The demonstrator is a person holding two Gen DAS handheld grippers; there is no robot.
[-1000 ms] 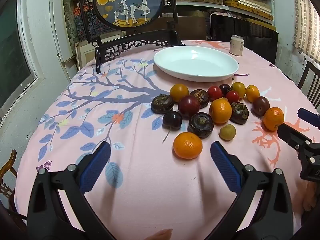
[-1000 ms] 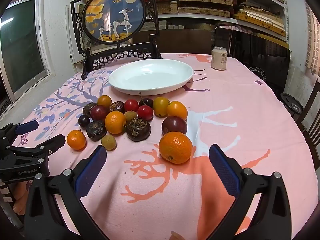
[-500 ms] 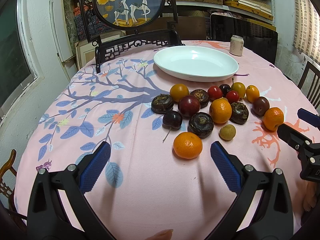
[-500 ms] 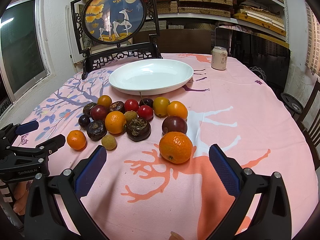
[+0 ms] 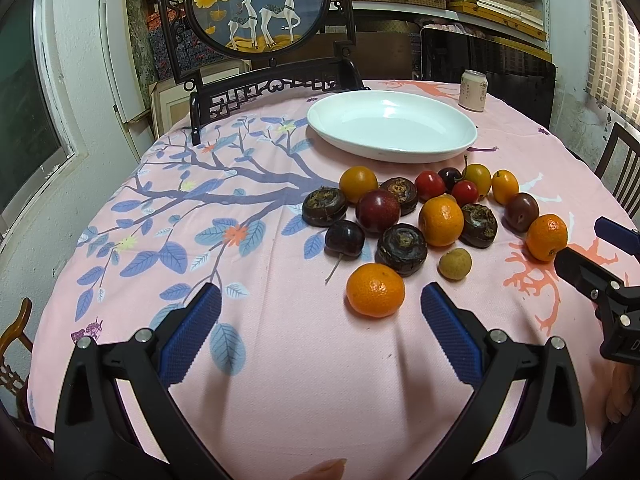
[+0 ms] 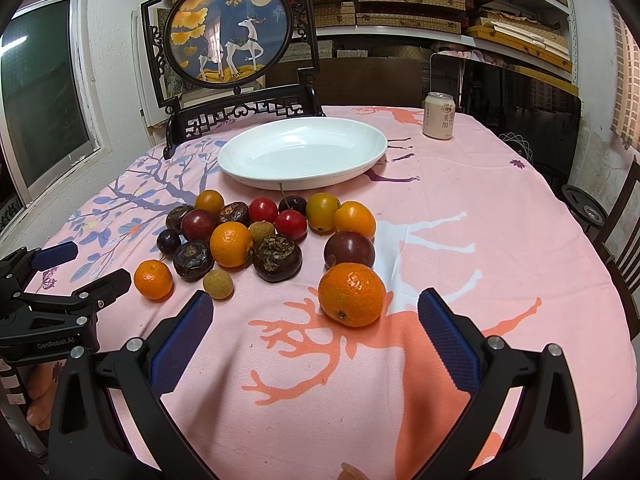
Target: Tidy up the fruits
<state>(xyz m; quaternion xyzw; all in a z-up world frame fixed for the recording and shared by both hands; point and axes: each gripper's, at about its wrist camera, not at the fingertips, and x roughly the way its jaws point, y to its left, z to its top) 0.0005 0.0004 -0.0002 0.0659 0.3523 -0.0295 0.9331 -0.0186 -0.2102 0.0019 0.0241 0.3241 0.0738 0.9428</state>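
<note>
A pile of several fruits lies on the pink tablecloth: oranges, dark plums, red cherries, brown water chestnuts and a small longan [image 5: 455,263]. An empty white plate [image 5: 392,126] stands behind them, also in the right wrist view [image 6: 302,152]. My left gripper [image 5: 318,308] is open and empty, just short of a small orange [image 5: 375,289]. My right gripper [image 6: 314,314] is open and empty, with a larger orange [image 6: 352,294] just ahead between its fingers. Each gripper shows at the edge of the other's view [image 5: 592,264] [image 6: 76,276].
A drink can [image 6: 439,115] stands at the back right of the round table [image 6: 500,248]. A dark carved stand with a round deer picture [image 6: 230,36] rises behind the plate. Chairs [image 6: 624,240] stand at the right edge. Shelves fill the back wall.
</note>
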